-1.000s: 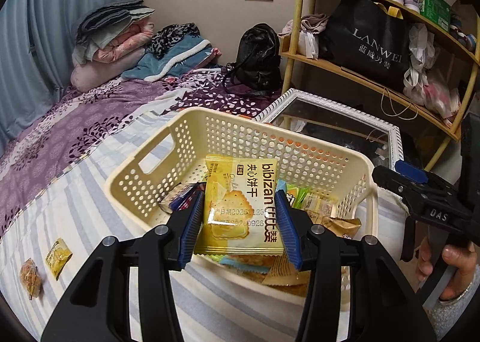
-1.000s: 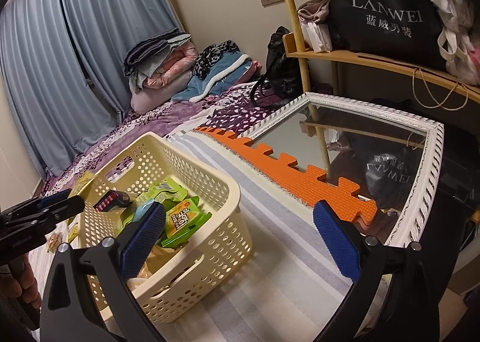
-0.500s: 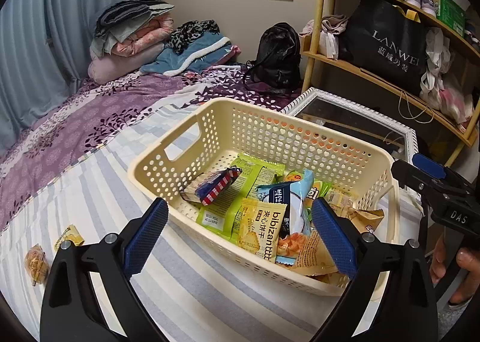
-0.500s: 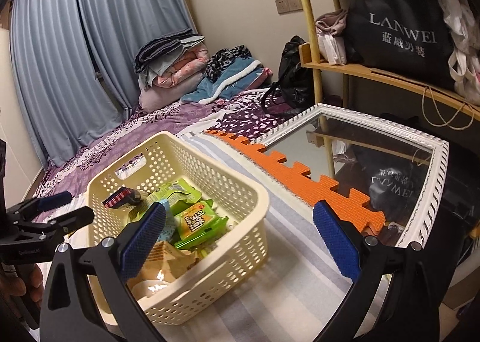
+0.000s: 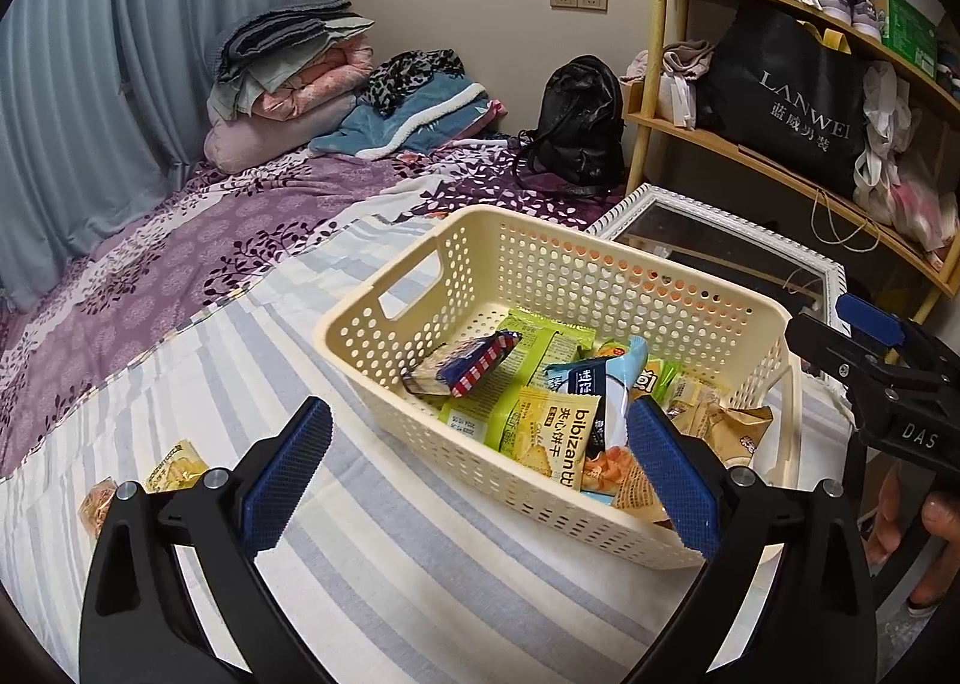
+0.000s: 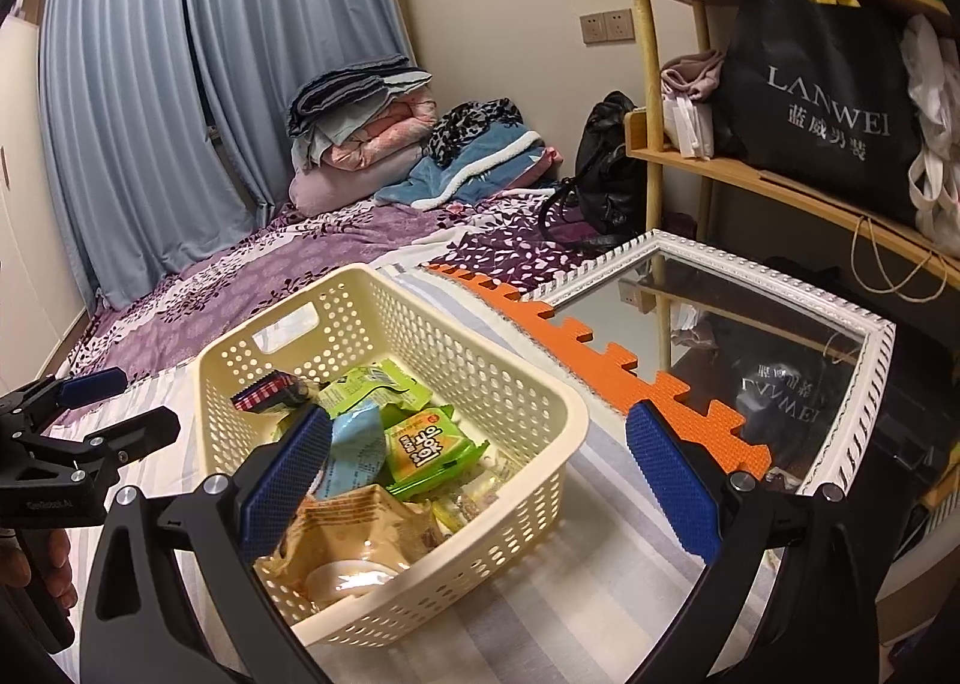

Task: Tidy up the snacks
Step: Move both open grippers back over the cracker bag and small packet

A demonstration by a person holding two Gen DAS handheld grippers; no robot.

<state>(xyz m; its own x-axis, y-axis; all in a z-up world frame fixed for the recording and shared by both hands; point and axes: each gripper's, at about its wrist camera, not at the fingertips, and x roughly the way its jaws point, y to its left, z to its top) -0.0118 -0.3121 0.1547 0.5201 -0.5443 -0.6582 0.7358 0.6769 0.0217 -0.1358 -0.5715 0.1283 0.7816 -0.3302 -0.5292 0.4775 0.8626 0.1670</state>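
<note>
A cream perforated basket (image 5: 420,288) (image 6: 558,402) stands on the striped bed sheet and holds several snack packets. The yellow bibizan cracker packet (image 5: 555,444) lies in it near the front wall, beside a blue packet (image 5: 606,390) and a red-checked packet (image 5: 474,363). My left gripper (image 5: 474,468) is open and empty, just in front of the basket. My right gripper (image 6: 477,462) is open and empty, over the basket's right corner. Two small yellow snack packets (image 5: 171,465) lie on the sheet to the left of the basket.
A white-framed mirror (image 6: 864,336) lies right of the basket, with an orange foam mat edge (image 6: 600,354) beside it. A wooden shelf (image 5: 780,168) with a black bag stands behind. Folded bedding (image 5: 288,78) and a black backpack (image 5: 579,120) sit at the bed's far end.
My left gripper opened and let the bibizan packet drop into the basket, then drew back and left. The right gripper stayed open and shifted slightly.
</note>
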